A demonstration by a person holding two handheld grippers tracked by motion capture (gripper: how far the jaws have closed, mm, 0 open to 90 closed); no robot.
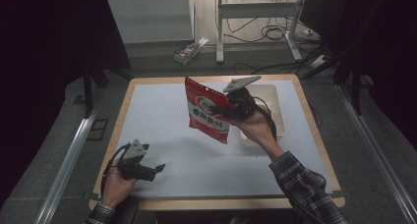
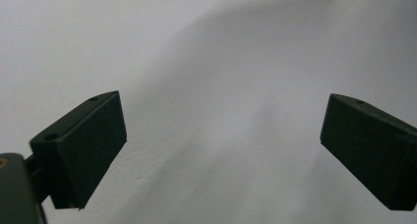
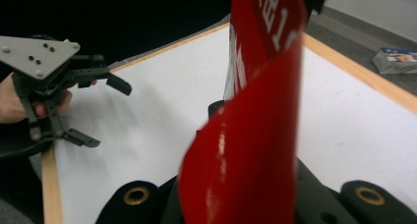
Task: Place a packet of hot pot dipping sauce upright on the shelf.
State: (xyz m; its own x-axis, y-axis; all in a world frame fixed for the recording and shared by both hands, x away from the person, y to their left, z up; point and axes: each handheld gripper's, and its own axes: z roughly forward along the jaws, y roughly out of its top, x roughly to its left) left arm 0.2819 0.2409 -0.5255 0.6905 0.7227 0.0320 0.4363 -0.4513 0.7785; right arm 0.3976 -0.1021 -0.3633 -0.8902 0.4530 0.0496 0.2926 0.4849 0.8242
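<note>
Table: a big white table top with a light wooden edge [image 1: 147, 111] takes up the middle of the high view.
Tub: a pale cream plastic tub [image 1: 273, 103] sits on the table, right of the middle of the high view, just behind the right hand.
Bag: a shiny red snack bag with white writing [image 1: 209, 111] is held up in the air over the middle of the table, tilted, with its top toward the upper middle of the high view. In the right gripper view the bag [image 3: 255, 111] stands tall in the middle, very close to the camera.
Right gripper: the black right gripper with a grey three-cornered plate [image 1: 231, 106] is squeezed on the right edge of the bag. The person's right hand [image 1: 258, 128] holds it, with a checked sleeve behind.
Left gripper: the black left gripper [image 1: 158, 169] is in the lower left of the high view, low over the table, held by the left hand [image 1: 118, 182]. Its jaws are wide apart with nothing between them. In the left gripper view, white table shows between the two jaws. In the right gripper view it [image 3: 101, 111] is at the left, jaws spread.
Small box: a little white box [image 1: 189, 51] lies on the floor past the table, top middle of the high view.
</note>
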